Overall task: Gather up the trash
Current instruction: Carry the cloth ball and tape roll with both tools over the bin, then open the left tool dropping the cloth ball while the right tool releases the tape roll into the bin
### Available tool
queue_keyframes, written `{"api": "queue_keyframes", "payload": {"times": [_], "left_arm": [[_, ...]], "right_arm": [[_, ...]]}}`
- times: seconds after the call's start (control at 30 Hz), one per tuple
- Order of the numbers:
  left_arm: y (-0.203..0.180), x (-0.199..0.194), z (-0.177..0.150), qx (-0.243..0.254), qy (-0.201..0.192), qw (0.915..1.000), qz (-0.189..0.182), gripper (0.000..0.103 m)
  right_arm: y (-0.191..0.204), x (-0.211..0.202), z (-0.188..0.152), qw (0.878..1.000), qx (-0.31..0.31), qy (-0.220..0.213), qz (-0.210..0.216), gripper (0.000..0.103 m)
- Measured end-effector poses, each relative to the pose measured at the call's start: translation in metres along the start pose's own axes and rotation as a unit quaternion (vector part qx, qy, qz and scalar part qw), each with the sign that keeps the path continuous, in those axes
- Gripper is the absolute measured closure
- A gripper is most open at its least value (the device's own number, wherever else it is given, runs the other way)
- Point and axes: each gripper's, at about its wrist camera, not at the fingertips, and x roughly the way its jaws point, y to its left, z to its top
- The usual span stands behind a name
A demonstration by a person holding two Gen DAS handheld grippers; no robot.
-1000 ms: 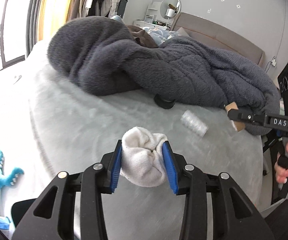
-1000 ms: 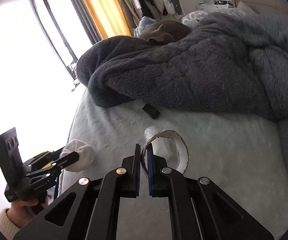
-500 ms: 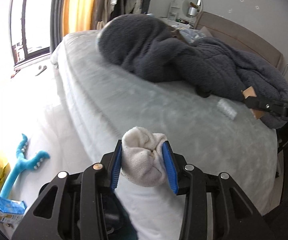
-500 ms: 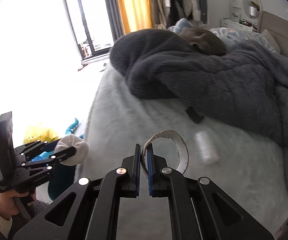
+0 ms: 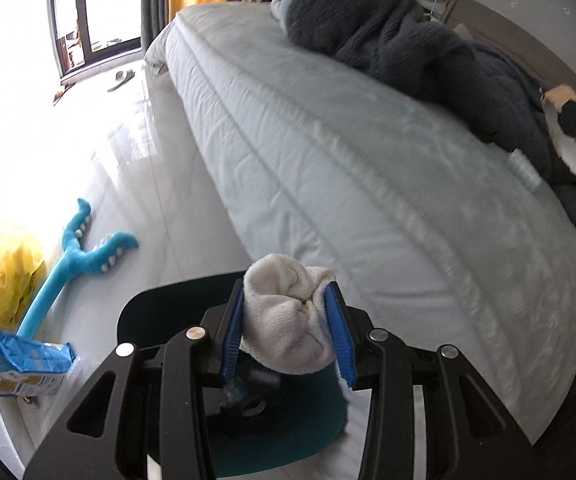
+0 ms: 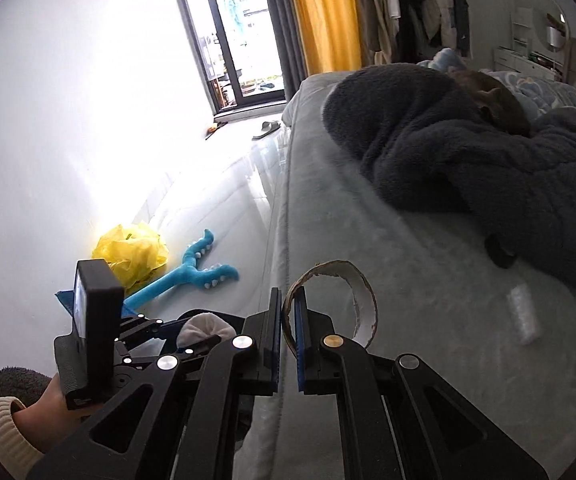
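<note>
My left gripper [image 5: 290,330] is shut on a balled white sock [image 5: 288,320], held over a dark bin with a teal liner [image 5: 288,432] on the floor beside the bed. The same sock [image 6: 204,328] shows in the right wrist view, low left, in the left gripper [image 6: 192,340]. My right gripper [image 6: 287,322] is shut on the wall of a torn cardboard ring [image 6: 352,296], held above the bed's near edge. That ring [image 5: 568,128] also shows at the far right of the left wrist view.
A pale bed [image 5: 368,160] carries a dark fleece blanket [image 6: 488,168], a small clear plastic roll [image 6: 522,314] and a black object [image 6: 500,252]. On the floor lie a blue plush toy [image 5: 76,256], a yellow bag [image 5: 0,264] and a blue packet [image 5: 16,364].
Both grippers have swung left off the bed toward the floor. The left one dropped over the bin with the sock; the right one followed with the ring to the bed's edge.
</note>
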Motion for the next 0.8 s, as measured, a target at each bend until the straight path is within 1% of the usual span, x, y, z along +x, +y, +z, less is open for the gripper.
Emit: {"api": "queue_keyframes", "payload": {"times": [0.1, 0.2, 0.3, 0.47, 0.5, 0.53, 0.6, 0.67, 0.7, 0.8], "left_arm": [[0.017, 0.007, -0.01, -0.012, 0.023, 0.9996, 0.009, 0.06], [0.035, 0.018, -0.022, -0.031, 0.055, 0.9978, 0.02, 0.06], [0.052, 0.027, -0.034, -0.052, 0.08, 0.9953, 0.018, 0.06], [0.075, 0.038, -0.055, -0.078, 0.116, 0.9901, 0.017, 0.056], [0.08, 0.04, -0.059, -0.08, 0.122, 0.9891, 0.019, 0.054], [0.084, 0.042, -0.063, -0.083, 0.128, 0.9881, 0.023, 0.048], [0.093, 0.042, -0.071, -0.091, 0.137, 0.9861, 0.026, 0.039], [0.103, 0.04, -0.076, -0.099, 0.138, 0.9852, 0.028, 0.033], [0.105, 0.038, -0.078, -0.1, 0.136, 0.9852, 0.03, 0.028], [0.116, 0.029, -0.081, -0.106, 0.126, 0.9859, 0.03, 0.024]], "right_arm": [[0.017, 0.012, 0.0, 1.0, -0.007, 0.008, 0.016, 0.097], [0.032, 0.025, 0.0, 0.999, -0.003, 0.017, 0.038, 0.097], [0.048, 0.042, -0.004, 0.998, 0.002, 0.033, 0.058, 0.097], [0.076, 0.07, -0.011, 0.995, -0.013, 0.065, 0.072, 0.097], [0.08, 0.075, -0.013, 0.995, -0.014, 0.071, 0.074, 0.097], [0.083, 0.08, -0.014, 0.994, -0.015, 0.076, 0.077, 0.097], [0.091, 0.092, -0.016, 0.993, -0.015, 0.089, 0.081, 0.097], [0.098, 0.103, -0.019, 0.991, -0.016, 0.101, 0.084, 0.097], [0.102, 0.109, -0.021, 0.991, -0.015, 0.107, 0.085, 0.097], [0.109, 0.126, -0.026, 0.988, -0.016, 0.124, 0.088, 0.097]]}}
